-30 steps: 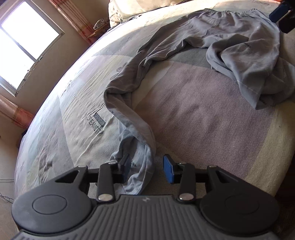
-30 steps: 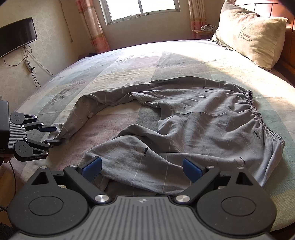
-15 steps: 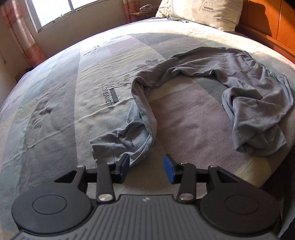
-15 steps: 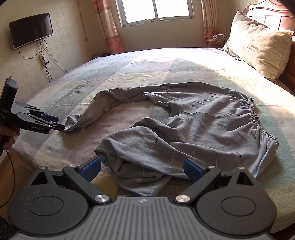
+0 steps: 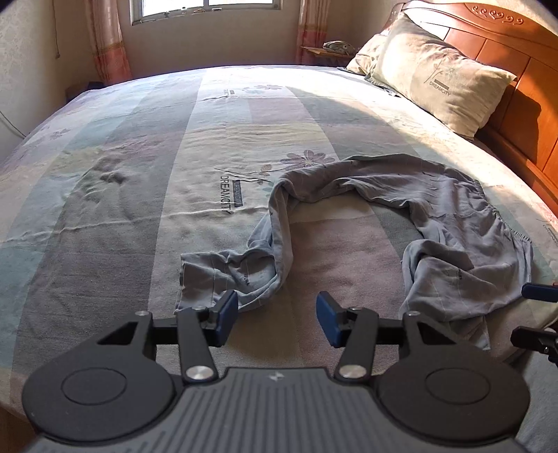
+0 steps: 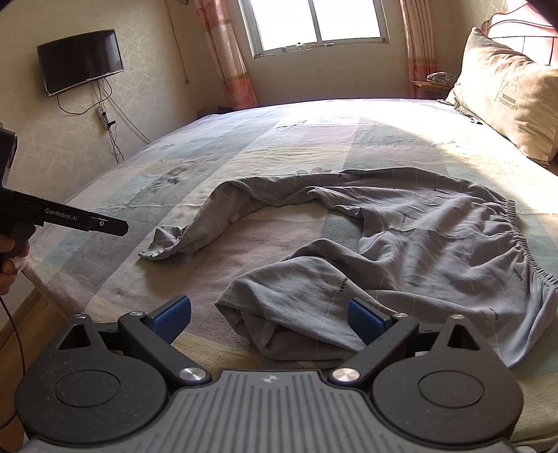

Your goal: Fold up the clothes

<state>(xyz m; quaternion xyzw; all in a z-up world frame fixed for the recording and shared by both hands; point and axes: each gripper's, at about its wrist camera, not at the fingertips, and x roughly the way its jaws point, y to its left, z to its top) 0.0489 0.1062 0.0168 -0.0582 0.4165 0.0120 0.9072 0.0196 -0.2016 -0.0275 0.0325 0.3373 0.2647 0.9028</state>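
Grey lightweight trousers with an elastic waistband [image 6: 401,244] lie crumpled on the bed's pastel patchwork sheet [image 5: 139,195], legs curved into a loose horseshoe. Waistband end toward the beige printed pillow [image 5: 436,80] at the carved wooden headboard [image 5: 505,62]; both cuffs toward the bed's near edge. One leg arcs away from the pillow and ends in a bunched, twisted cuff; the other folds back on itself in a rumpled heap nearer the waistband. Left gripper [image 5: 277,320], black with blue pads, hovers low over the near edge, jaws spread moderately, nothing between them; its left pad sits just beside the bunched cuff, contact not clear. Right gripper [image 6: 268,320] jaws wide apart, straddling the heaped cuff without closing on it. In the right wrist view, a hand [image 6: 10,258] grips the left tool's handle beyond the bed edge. Window with pink curtains [image 6: 321,24] on the wall beyond the bed; dark wall-mounted television [image 6: 80,61] on the adjoining wall, far from the pillow.
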